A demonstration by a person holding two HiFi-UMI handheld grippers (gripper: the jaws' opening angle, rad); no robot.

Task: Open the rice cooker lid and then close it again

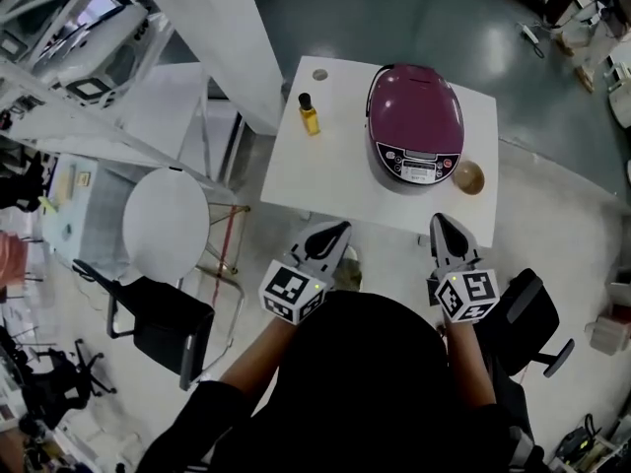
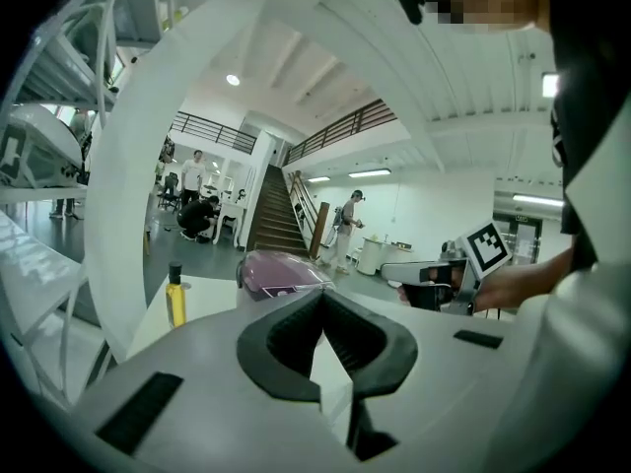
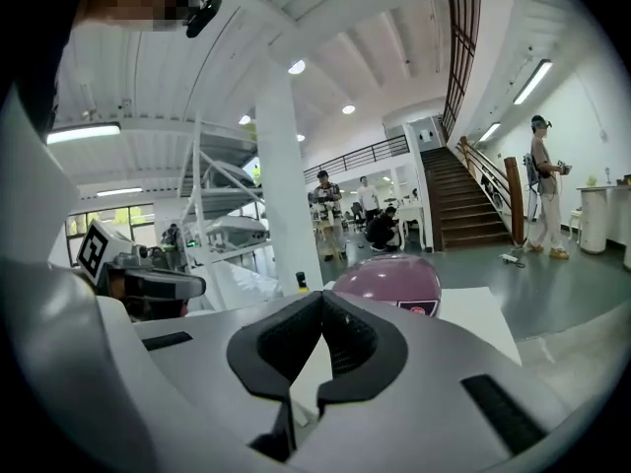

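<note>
An open, high-ceilinged lab or workshop hall: around the white square tabletop [image 1: 315,166] spreads a glossy grey floor [image 1: 434,18], with white metal-frame racks [image 1: 69,57] left of it, black office chairs [image 1: 168,328] near it, and a dark staircase [image 3: 471,210] and railed mezzanine [image 3: 365,154] beyond it.

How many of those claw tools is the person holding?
2: the left gripper before the table's near edge, the right gripper alongside, nearer the bowl. Both shut, empty.

Rice cooker [image 1: 415,124] on table [image 1: 320,180], bottle [image 1: 310,114] left of it, bowl [image 1: 468,177] just right of it
</note>
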